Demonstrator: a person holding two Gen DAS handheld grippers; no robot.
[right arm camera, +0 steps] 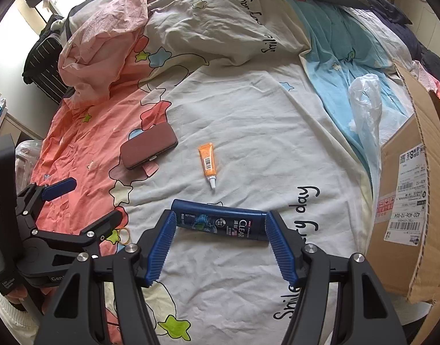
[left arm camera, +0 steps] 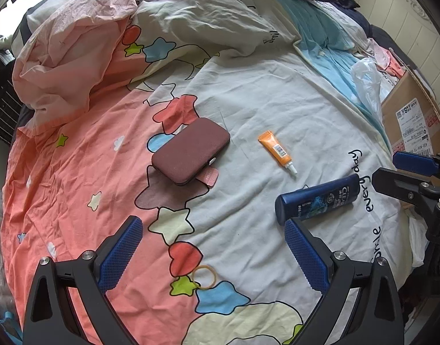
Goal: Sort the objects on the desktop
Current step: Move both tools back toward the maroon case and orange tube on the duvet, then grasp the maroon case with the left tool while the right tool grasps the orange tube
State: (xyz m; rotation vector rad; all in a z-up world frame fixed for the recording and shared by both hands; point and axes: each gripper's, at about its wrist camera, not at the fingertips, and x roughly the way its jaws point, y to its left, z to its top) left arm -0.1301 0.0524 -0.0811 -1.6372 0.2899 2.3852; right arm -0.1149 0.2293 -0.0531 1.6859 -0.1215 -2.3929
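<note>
A dark blue Clear shampoo bottle (right arm camera: pixel 220 222) lies on its side on the bed sheet. My right gripper (right arm camera: pixel 220 224) is open with a fingertip near each end of the bottle; I cannot tell if the pads touch it. The bottle also shows in the left wrist view (left arm camera: pixel 317 198). An orange tube (right arm camera: pixel 208 162) with a white nozzle lies beyond it. A maroon case (right arm camera: pixel 148 149) lies to the left, also in the left wrist view (left arm camera: pixel 191 151). A tan rubber band (left arm camera: pixel 204 277) lies between the fingers of my open, empty left gripper (left arm camera: pixel 214 227).
A cardboard box (right arm camera: pixel 407 195) with shipping labels stands at the right edge of the bed. A clear plastic bag (right arm camera: pixel 366 106) lies beside it. A crumpled pink quilt (right arm camera: pixel 105 57) is heaped at the back left. The sheet (right arm camera: pixel 263 132) is wrinkled.
</note>
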